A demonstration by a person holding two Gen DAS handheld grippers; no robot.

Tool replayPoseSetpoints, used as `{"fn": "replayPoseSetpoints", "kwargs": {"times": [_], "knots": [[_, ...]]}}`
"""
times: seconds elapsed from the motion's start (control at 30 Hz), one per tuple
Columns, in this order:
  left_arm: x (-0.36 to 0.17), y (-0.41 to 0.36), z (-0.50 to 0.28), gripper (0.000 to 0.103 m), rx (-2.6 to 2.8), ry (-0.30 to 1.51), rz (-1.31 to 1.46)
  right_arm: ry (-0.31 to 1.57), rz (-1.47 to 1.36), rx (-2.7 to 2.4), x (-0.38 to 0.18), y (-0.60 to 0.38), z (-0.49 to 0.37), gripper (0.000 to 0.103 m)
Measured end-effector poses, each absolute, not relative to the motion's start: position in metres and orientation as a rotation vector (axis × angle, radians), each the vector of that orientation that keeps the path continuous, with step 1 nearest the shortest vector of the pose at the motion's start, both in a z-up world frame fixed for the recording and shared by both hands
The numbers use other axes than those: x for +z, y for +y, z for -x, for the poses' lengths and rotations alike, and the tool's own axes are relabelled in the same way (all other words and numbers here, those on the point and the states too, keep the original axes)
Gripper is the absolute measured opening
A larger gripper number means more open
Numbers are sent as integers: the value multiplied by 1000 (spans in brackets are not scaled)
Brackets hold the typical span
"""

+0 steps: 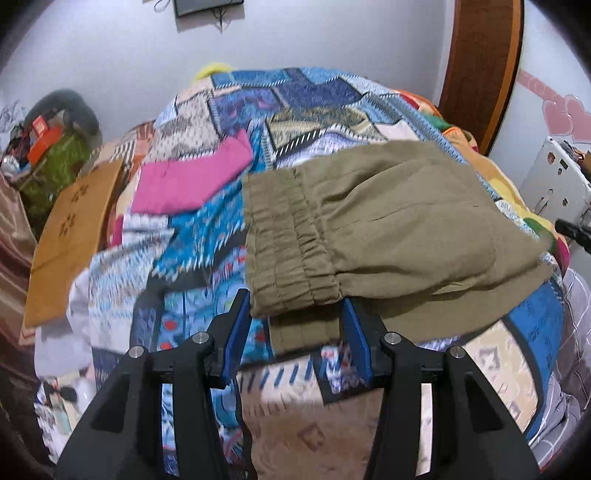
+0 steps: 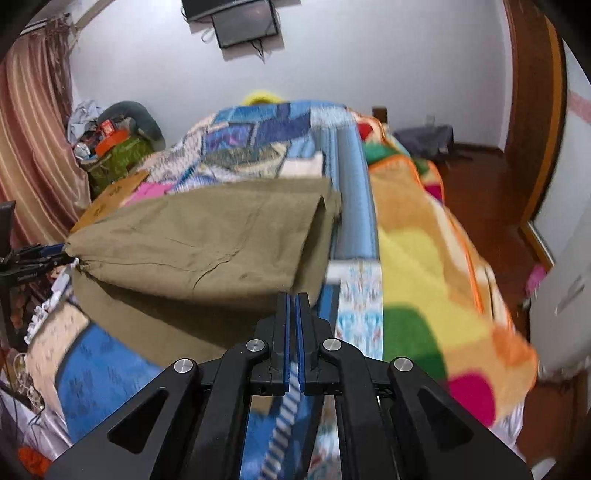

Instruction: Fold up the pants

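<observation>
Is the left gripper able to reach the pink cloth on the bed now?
Probably not yet: the left gripper is closed on the khaki pants waistband; the pink cloth lies uncovered beyond.

A patchwork quilt covered the bed, with a pink cloth and a tan cardboard sheet near its left edge. A bright fleece blanket draped the right edge. A dark screen hung on the wall, striped curtains at left.

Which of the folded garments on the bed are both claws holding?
The olive pants, gripped by both claws at the near edge; the pink garment and tan one lie untouched.
</observation>
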State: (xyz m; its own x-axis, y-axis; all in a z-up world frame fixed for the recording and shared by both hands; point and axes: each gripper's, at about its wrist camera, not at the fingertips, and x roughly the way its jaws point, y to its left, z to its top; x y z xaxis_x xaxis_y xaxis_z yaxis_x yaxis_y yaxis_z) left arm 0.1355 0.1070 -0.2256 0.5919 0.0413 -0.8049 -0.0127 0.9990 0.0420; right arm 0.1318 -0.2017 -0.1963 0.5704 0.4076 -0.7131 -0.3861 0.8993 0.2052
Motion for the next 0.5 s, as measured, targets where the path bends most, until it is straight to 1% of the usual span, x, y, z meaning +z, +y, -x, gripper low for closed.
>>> {"fn": "replayPoseSetpoints", "kwargs": {"times": [0.2,0.33,0.43,0.5], "knots": [[-224,113,-113,49,68,937,-21,889,-23,443,-208,-209,-109,3],[-201,113,-109,49,76,893,-26,867,23,471,-199,-198,-99,3],[-181,102,-114,49,53,852,-33,840,40,523,-188,-180,-97,8],[-171,91,-121,50,23,837,-34,825,45,560,-185,-167,-98,15]]}}
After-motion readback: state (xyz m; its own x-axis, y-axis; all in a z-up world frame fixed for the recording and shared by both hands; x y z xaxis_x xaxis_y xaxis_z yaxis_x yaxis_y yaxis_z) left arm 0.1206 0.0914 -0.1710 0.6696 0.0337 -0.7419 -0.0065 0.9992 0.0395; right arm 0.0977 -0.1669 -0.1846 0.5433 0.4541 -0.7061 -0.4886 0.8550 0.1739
